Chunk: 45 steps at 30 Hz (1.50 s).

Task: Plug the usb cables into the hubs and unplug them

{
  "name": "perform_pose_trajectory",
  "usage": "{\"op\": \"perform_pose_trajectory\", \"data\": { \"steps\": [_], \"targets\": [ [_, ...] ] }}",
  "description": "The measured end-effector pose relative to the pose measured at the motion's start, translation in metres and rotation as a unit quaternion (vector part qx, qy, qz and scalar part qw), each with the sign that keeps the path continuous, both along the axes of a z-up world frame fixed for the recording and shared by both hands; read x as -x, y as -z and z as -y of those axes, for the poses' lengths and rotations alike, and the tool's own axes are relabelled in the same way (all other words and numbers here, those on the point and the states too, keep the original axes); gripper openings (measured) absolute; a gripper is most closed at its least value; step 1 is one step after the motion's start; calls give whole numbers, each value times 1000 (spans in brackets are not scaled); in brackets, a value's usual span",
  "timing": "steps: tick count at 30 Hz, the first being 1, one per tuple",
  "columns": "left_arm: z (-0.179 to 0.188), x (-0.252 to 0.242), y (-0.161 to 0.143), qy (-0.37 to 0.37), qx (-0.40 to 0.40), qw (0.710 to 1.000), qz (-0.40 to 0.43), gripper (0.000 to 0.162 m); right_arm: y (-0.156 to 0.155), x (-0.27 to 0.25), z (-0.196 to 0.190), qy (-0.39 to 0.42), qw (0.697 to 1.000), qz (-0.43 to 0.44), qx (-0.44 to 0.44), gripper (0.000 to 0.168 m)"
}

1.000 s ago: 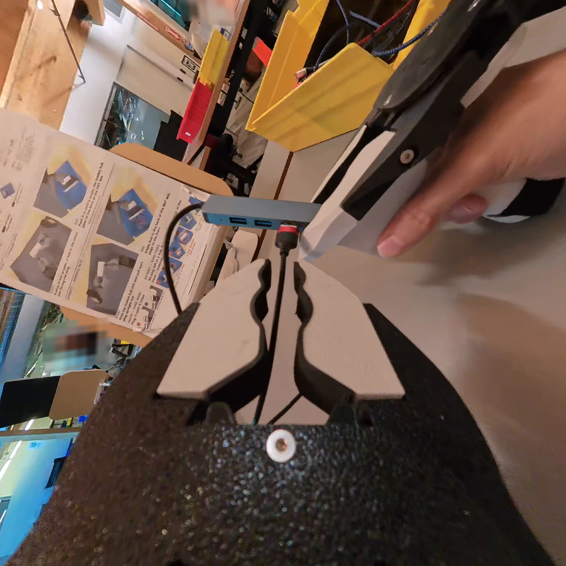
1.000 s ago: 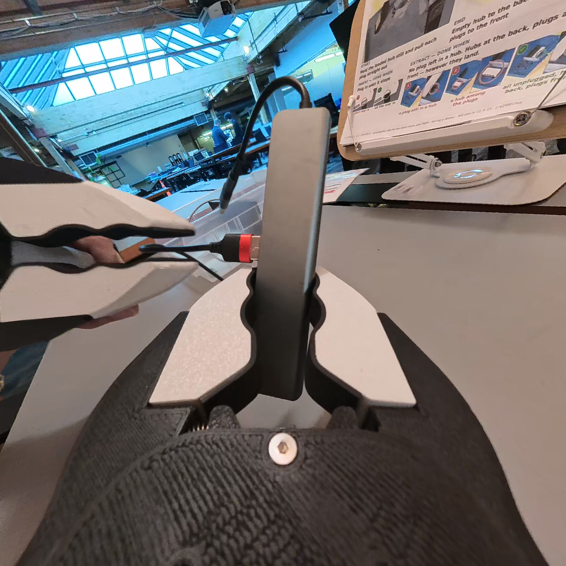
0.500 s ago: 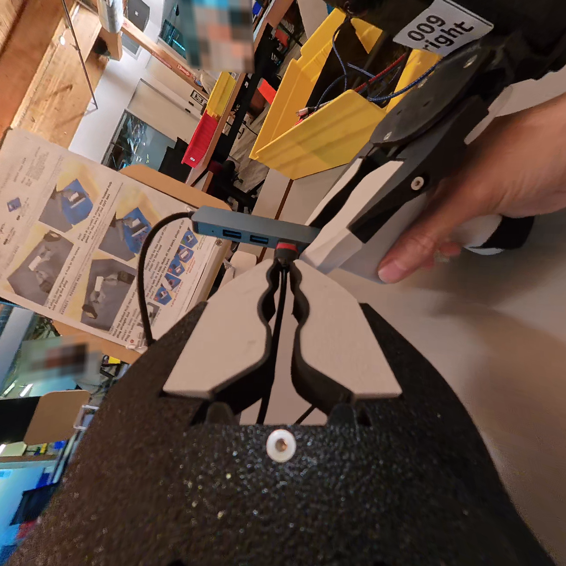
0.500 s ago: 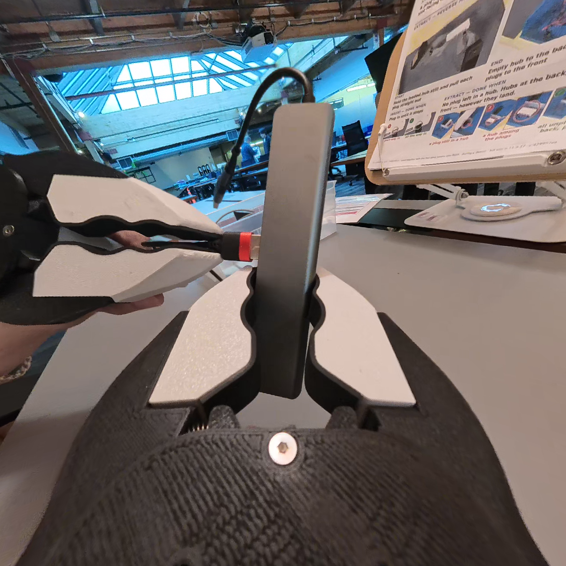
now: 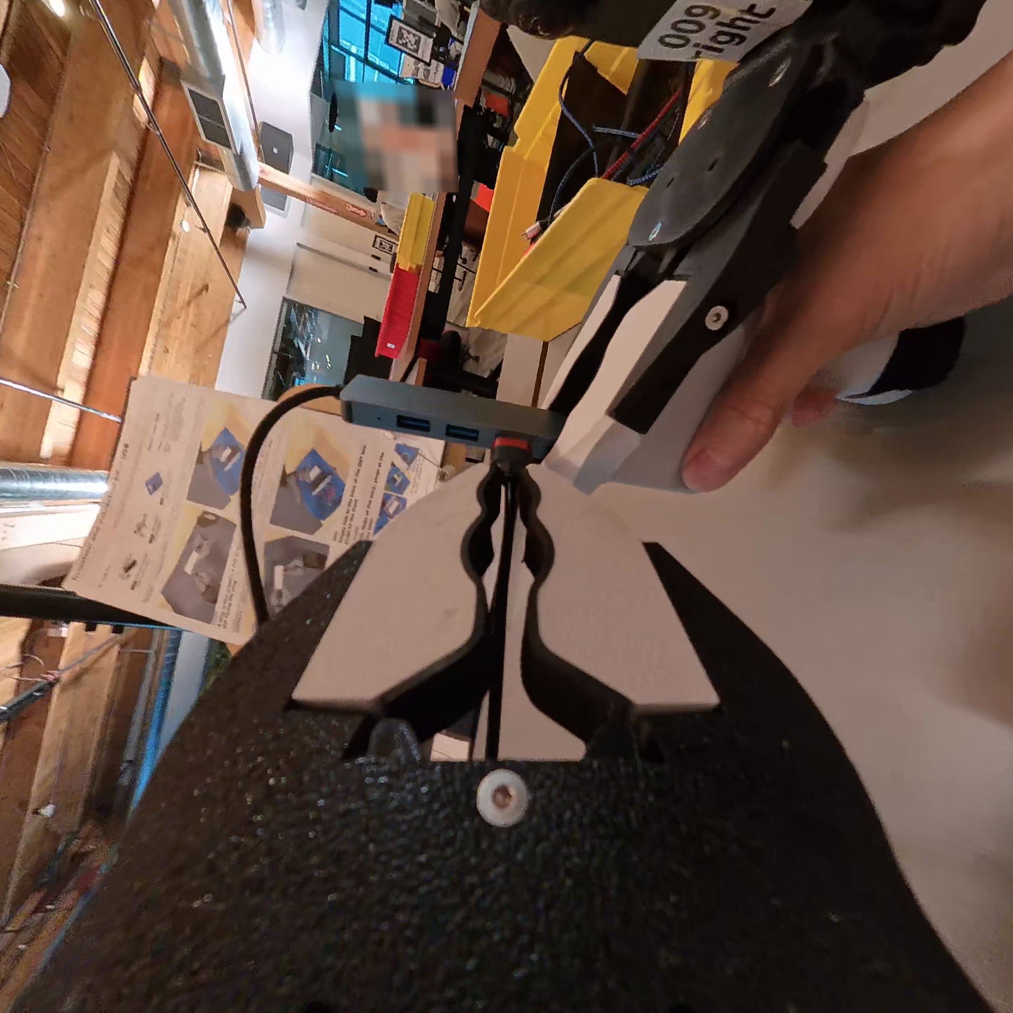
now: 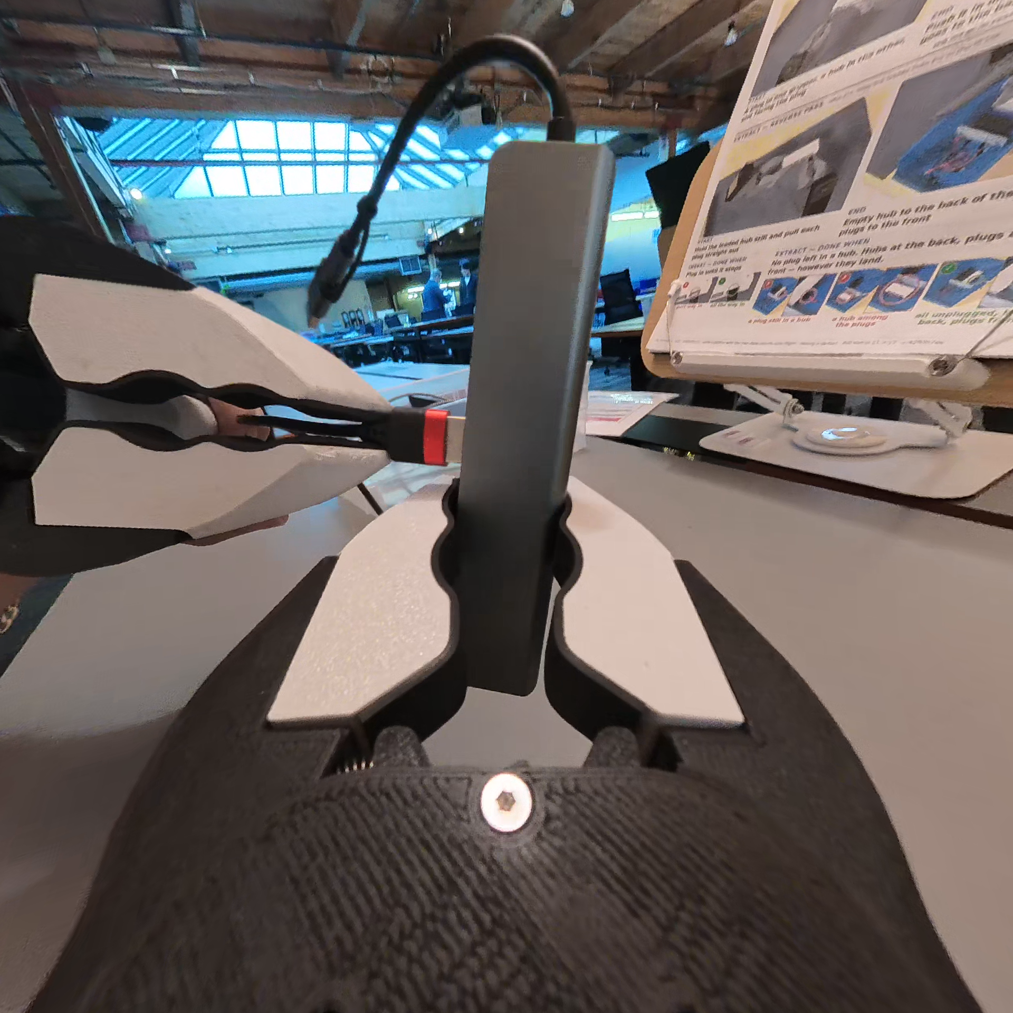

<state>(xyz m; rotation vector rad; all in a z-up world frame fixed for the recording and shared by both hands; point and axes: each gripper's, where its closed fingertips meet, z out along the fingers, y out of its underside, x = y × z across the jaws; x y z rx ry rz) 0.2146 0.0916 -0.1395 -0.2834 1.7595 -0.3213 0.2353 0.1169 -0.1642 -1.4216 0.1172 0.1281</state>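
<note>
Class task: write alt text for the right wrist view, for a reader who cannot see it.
The right gripper clamps a grey USB hub upright above a grey table. From the left, the left gripper grips a black cable at its red-banded plug, which sits in the hub's side. An instruction sheet stands behind on the right.

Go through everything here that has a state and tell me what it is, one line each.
Hub: upright, clamped in the right tool.
Red-collared plug: seated in the hub's side port.
Left tool: shut on the plug's cable, just behind the plug.
Two blue ports: empty.
Hub's own cable: hanging loose, unplugged.
</note>
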Motion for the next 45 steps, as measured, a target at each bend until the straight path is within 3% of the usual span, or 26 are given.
{"op": "perform_pose_trajectory", "data": {
  "steps": [7,18,35,45],
  "targets": [
    [5,-5,-2,-2,-85,996,11,5,-2,-8,5,32,999,15,-8,31],
    [9,-4,-3,9,-164,986,-5,5,0,-3,5,5,1000,6,18,31],
    [-2,-10,18,-27,-242,968,-57,4,30,-10,-2,45,989,38,137,32],
    [-1,-12,22,-4,-223,972,-80,5,38,-12,-2,50,984,37,167,32]
  ]
}}
